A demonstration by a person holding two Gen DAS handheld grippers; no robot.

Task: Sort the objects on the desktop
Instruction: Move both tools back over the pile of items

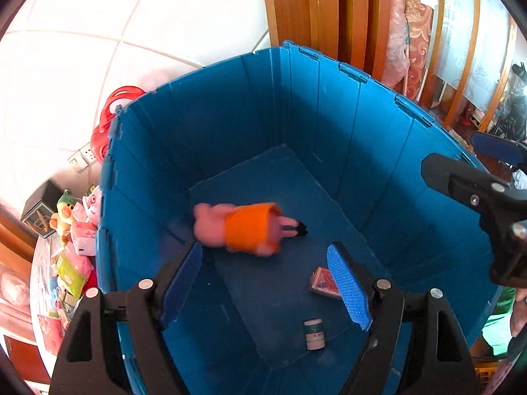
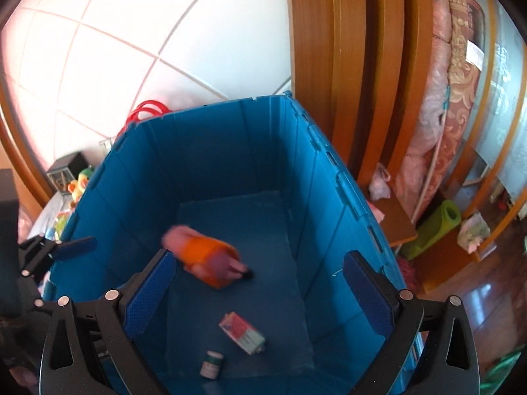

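A deep blue plastic bin [image 1: 230,125] [image 2: 214,151] fills both views. On its floor a pink pig plush in an orange dress [image 1: 243,230] [image 2: 204,256] appears blurred, lying on its side. Nearer me lie a small red-and-white box [image 1: 321,283] [image 2: 243,329] and a small white bottle with a green band [image 1: 314,334] [image 2: 210,365]. My left gripper [image 1: 263,253] hangs open over the bin, with nothing between its blue pads. My right gripper [image 2: 260,258] is wide open above the bin too, and holds nothing. Each gripper shows at the edge of the other's view.
Left of the bin, a heap of plush toys and packets [image 1: 72,250] lies on a table, beside a dark box [image 1: 39,210]. A red basket [image 1: 108,118] stands behind the bin. Wooden door frames [image 2: 346,65], rolled bedding and a green mat [image 2: 438,223] are to the right.
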